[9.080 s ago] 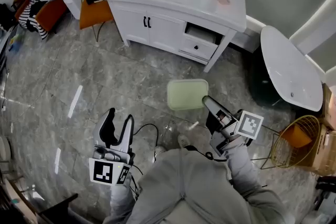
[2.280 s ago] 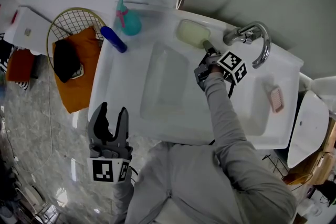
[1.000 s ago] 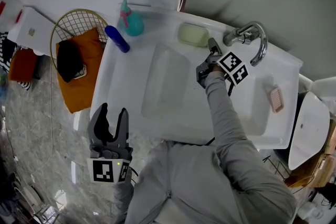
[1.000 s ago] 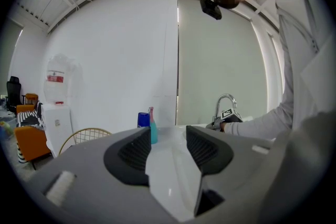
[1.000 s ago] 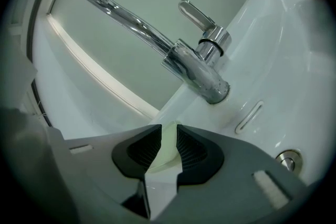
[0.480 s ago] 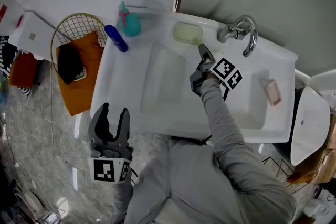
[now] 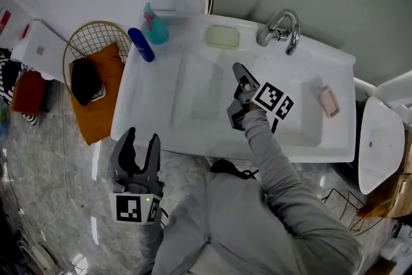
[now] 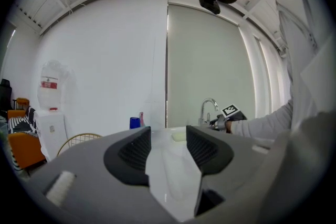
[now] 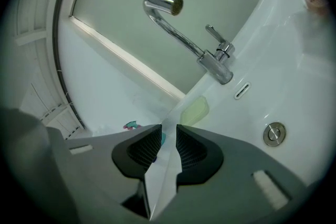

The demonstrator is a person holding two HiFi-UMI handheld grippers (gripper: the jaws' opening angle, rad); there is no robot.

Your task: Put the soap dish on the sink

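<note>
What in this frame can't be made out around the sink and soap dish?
Soap dish: head view, too small to tell whether anything lies in it; left gripper view, mostly behind the left claw.
Pink item on the sink: head view, too small to identify; right gripper view, blurred and cut by the edge.
Teal bottle: right gripper view, mostly behind the right claw.

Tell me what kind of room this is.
Most likely a bathroom: a white sink with a chrome faucet, a pale green soap dish on its back rim, and a teal pump bottle at its corner.
</note>
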